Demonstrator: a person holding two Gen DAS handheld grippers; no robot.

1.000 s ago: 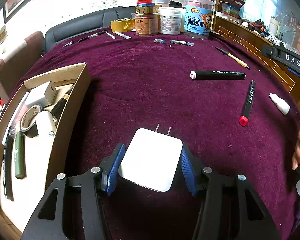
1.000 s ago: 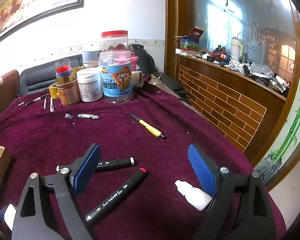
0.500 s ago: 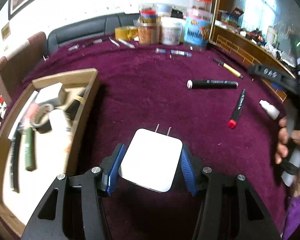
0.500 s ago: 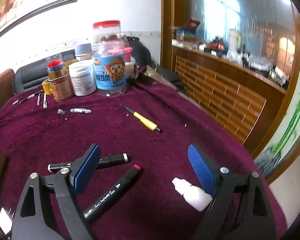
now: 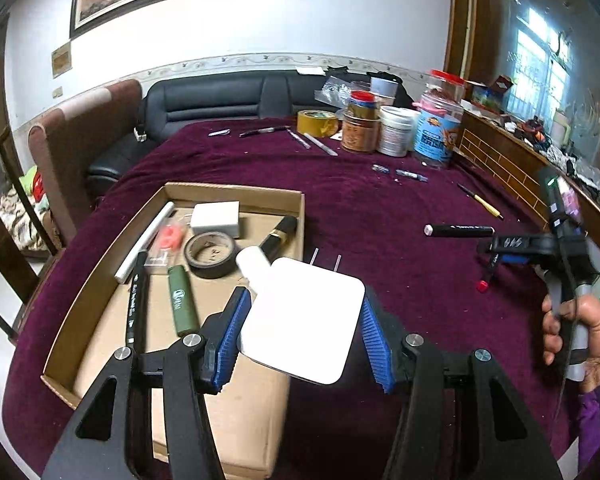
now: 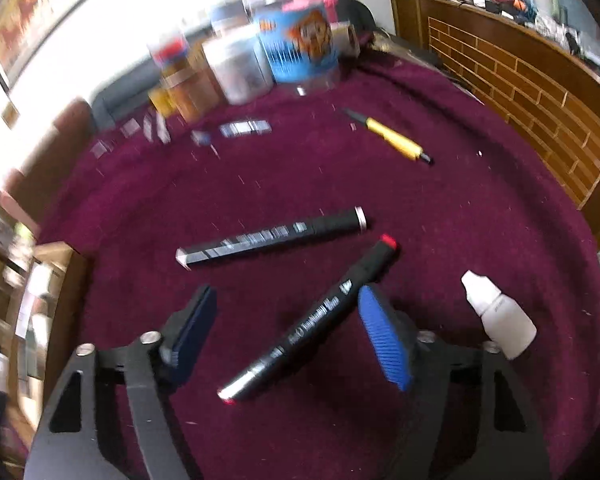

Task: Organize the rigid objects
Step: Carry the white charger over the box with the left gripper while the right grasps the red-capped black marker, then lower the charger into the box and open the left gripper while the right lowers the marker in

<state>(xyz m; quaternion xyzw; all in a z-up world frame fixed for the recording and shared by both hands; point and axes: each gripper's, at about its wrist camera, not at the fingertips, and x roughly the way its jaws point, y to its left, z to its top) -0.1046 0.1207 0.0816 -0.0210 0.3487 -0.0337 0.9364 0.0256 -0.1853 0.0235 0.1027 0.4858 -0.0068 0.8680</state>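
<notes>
Only the left wrist view showed the cardboard box (image 5: 236, 192); left gripper (image 5: 302, 324) clamped a white charger (image 5: 304, 320), right gripper (image 6: 288, 328) was closing around a red-tipped marker (image 6: 320, 316) on the maroon cloth (image 6: 440, 208).

Motion blur smears the jars (image 6: 260, 52) and cardboard box (image 6: 44, 280) beyond reading.

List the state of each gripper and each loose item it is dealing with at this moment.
Left gripper: jaws shut on the white charger, held above the cardboard box.
Right gripper: jaws closing around the red-tipped marker, not pressing yet.
Black marker: lying on the cloth.
White dropper bottle: lying on its side.
</notes>
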